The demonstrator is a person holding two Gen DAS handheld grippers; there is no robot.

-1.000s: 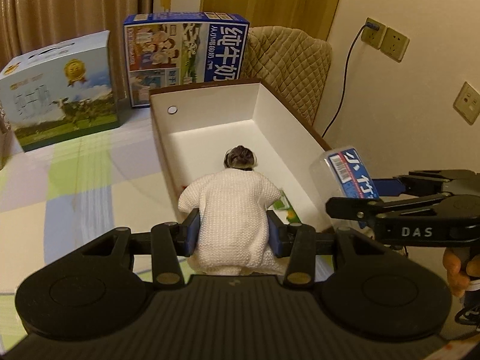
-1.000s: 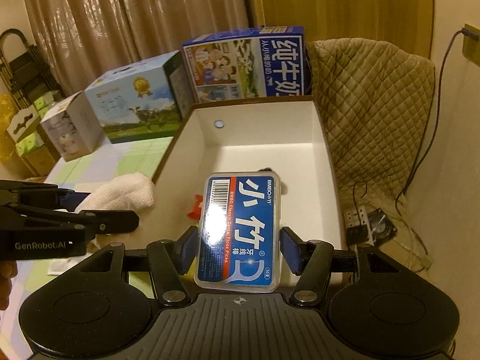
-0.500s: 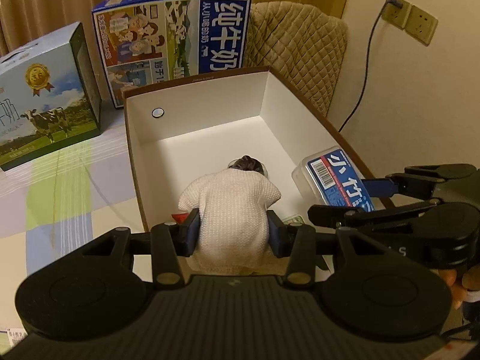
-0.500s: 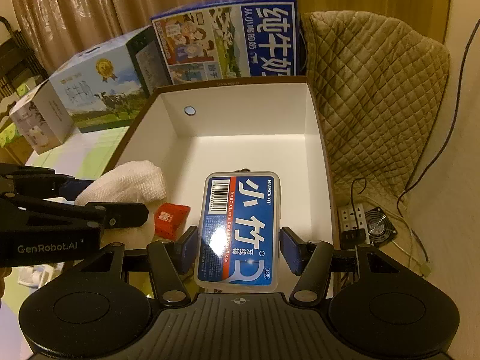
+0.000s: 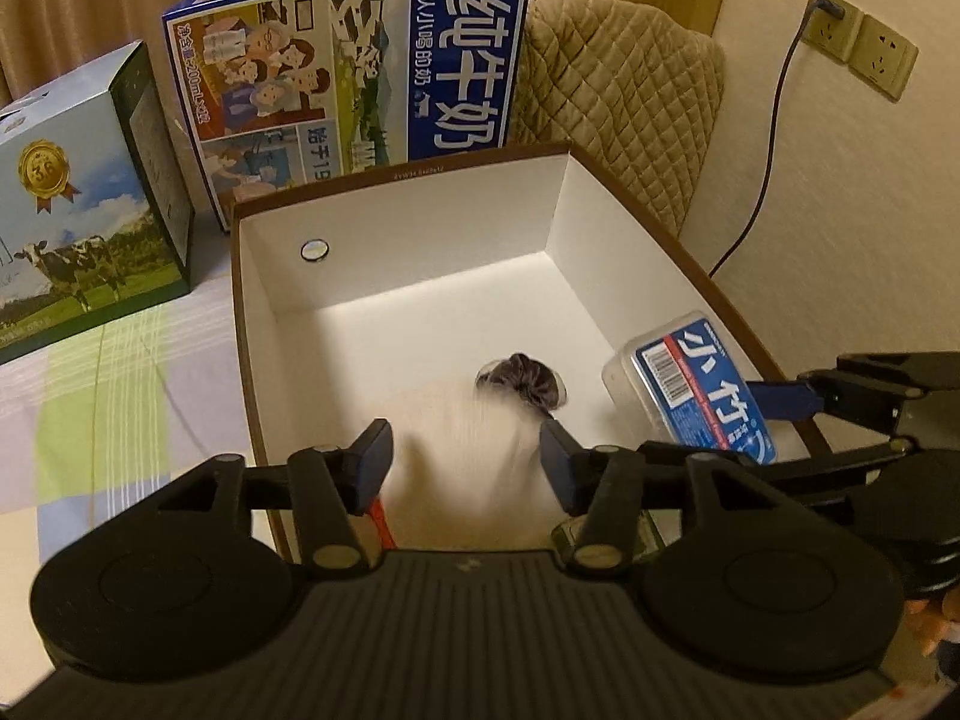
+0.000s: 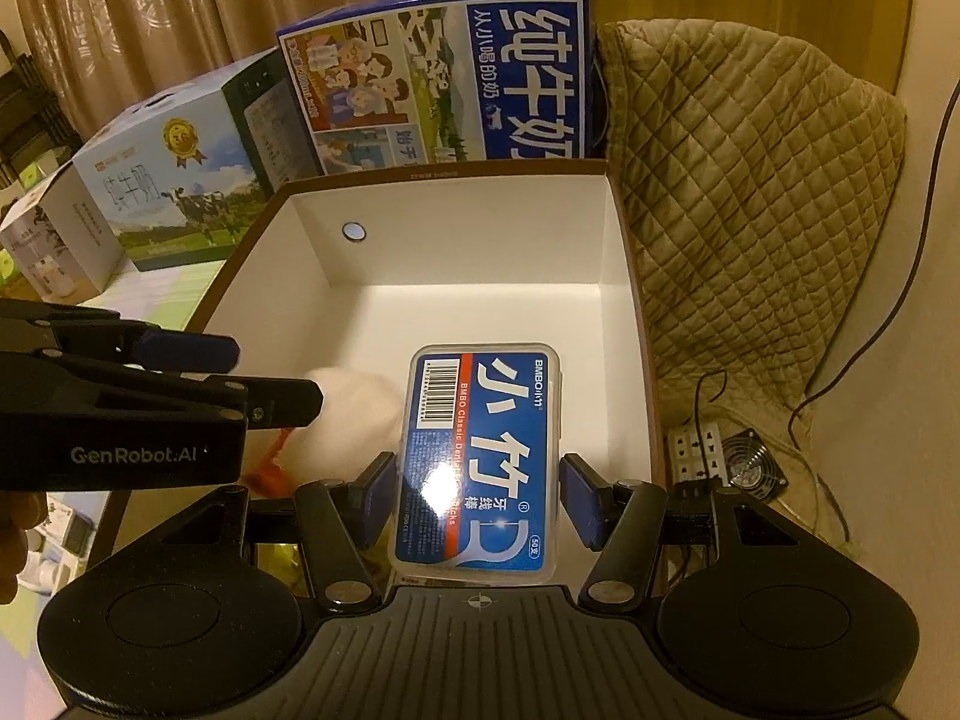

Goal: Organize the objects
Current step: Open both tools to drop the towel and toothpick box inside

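Inside the brown-rimmed white cardboard box [image 5: 414, 276], the left gripper [image 5: 467, 461] gapes wide over a blurred white knitted cloth [image 6: 354, 414], while the right gripper [image 6: 478, 495] holds a blue-labelled clear plastic floss-pick case [image 6: 480, 462].

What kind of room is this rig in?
Most likely a home, a living or bedroom corner: gathered curtains, a quilted cover draped over what seems a chair, wall sockets and milk cartons standing on a pastel checked cloth behind the open white box.
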